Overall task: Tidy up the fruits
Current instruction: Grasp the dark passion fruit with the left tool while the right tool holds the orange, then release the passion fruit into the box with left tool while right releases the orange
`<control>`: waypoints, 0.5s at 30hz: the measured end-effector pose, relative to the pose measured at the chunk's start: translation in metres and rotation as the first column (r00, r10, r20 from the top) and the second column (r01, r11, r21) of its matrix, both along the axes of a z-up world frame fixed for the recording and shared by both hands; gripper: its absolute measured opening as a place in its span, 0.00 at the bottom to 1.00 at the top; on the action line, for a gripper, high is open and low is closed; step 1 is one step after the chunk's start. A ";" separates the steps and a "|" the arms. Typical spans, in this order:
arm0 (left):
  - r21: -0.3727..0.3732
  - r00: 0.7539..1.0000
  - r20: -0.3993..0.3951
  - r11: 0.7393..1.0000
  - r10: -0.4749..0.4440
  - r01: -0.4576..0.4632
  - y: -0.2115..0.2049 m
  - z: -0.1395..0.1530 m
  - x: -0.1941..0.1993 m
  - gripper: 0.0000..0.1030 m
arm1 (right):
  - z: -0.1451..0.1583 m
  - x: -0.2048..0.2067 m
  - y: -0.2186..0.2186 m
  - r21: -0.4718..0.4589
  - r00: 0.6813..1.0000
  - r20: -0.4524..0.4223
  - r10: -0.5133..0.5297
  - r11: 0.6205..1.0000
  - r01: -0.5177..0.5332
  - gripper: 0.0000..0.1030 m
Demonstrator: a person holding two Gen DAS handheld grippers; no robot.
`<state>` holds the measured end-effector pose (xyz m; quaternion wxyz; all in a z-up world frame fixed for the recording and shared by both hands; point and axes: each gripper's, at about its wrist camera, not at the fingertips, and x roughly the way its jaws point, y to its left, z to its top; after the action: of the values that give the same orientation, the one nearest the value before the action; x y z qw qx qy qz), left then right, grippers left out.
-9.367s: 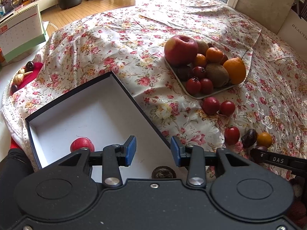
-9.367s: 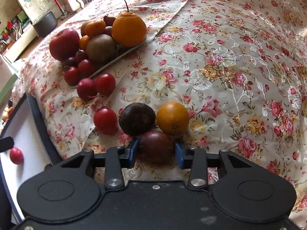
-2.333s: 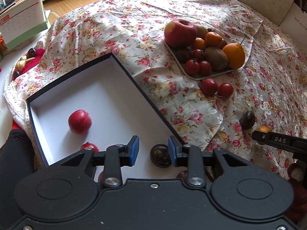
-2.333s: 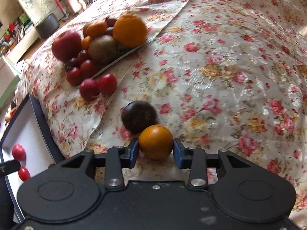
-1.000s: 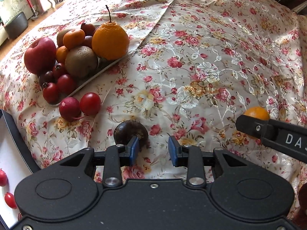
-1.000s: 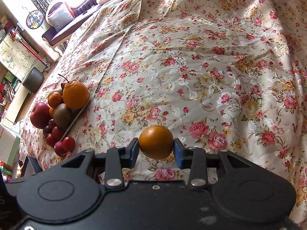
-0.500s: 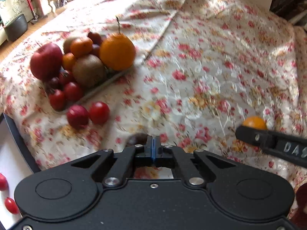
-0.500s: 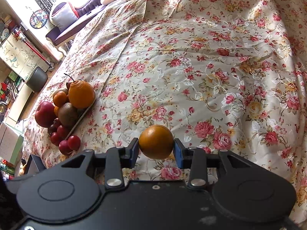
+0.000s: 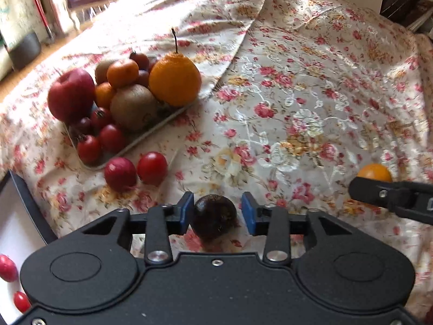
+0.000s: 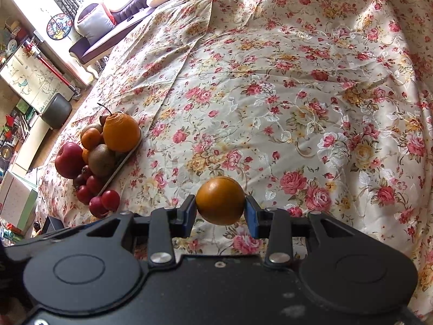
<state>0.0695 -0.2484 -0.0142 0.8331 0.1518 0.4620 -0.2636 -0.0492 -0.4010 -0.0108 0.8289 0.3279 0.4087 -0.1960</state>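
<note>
The left gripper (image 9: pixel 217 212) is spread wide around a dark round fruit (image 9: pixel 214 220) that sits on the flowered cloth (image 9: pixel 297 103); the blue pads (image 9: pixel 186 211) stand on either side of it, the left one seemingly just short of touching, though the view is too tight to be sure. The right gripper (image 10: pixel 220 212) is clamped on a small orange fruit (image 10: pixel 220 200), held up above the cloth; from the left wrist view that same fruit (image 9: pixel 374 172) shows behind the black finger off to the right. Further back on the cloth is a tray (image 9: pixel 140 138) heaped with a red apple (image 9: pixel 71 98), a kiwi (image 9: pixel 134 107), a big orange with a stalk (image 9: pixel 175 81) and smaller fruit. Two red tomatoes (image 9: pixel 135 169) lie on the cloth just in front of the tray. At the left edge a dark-rimmed box (image 9: pixel 29 203) holds two red fruits (image 9: pixel 6 268)
</note>
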 end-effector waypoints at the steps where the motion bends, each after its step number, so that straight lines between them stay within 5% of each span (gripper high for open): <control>1: 0.007 1.000 0.011 1.000 0.000 0.000 -0.001 -0.002 -0.002 0.48 | 0.000 0.000 0.001 0.000 1.000 0.000 0.002 1.000 -0.002 0.39; 7: 0.031 0.999 0.025 0.999 0.032 -0.033 0.000 -0.010 0.001 0.55 | -0.001 0.003 0.003 0.004 1.000 -0.002 0.015 1.000 -0.015 0.39; 15: 0.001 0.986 -0.113 0.992 0.124 -0.125 0.014 -0.028 0.025 0.54 | -0.001 0.005 0.006 0.008 0.999 0.001 0.034 0.999 -0.034 0.39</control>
<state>0.0943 -0.2347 -0.0426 0.8209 0.1048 0.5162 -0.2207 -0.0443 -0.3947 -0.0117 0.8311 0.3242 0.4145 -0.1801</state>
